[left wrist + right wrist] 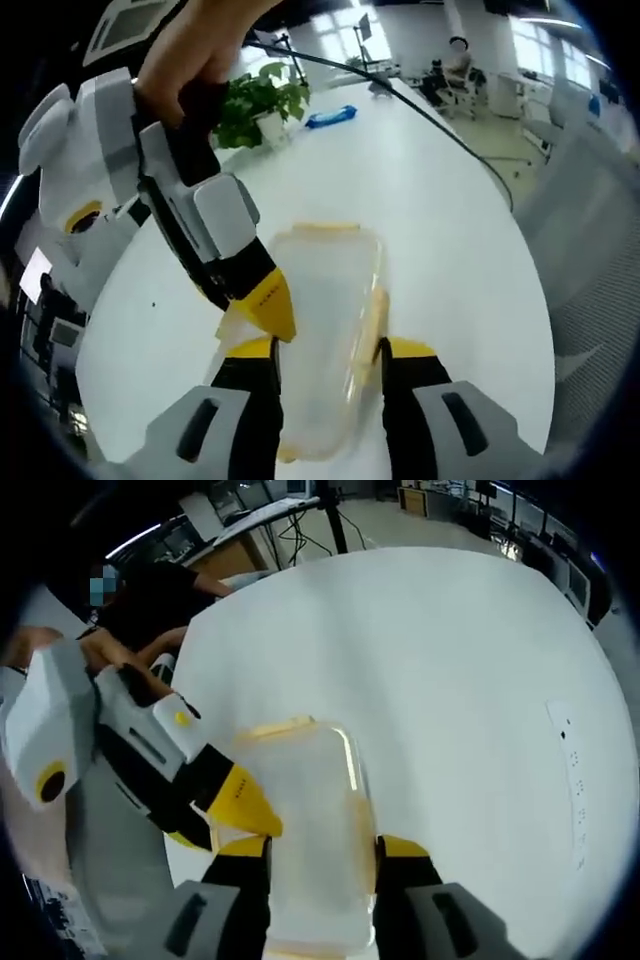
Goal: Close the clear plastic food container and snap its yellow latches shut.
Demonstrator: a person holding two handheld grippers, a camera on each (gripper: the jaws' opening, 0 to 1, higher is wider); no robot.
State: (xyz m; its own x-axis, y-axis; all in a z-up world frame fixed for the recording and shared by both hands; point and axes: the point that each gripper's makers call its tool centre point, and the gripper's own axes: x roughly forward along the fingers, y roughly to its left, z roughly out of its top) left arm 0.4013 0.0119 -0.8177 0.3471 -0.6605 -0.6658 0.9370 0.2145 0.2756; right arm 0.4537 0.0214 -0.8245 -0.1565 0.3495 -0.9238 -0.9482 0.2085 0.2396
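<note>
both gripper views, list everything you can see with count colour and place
food container: one, clear with yellow latches, on the table between the left gripper's fingers; also in the right gripper view
table: one, white, round, under everything
potted plant: one, green in a white pot, far edge of the table
blue object: one, near the plant, too small to identify
black cable: one, running across the far side of the table
white strip: one, flat on the table at right of the right gripper view
seated people: in the background, office desks around
left gripper: white, black and yellow, fingers either side of the container
right gripper: same colours, fingers either side of the container
hand: holding the other gripper
</note>
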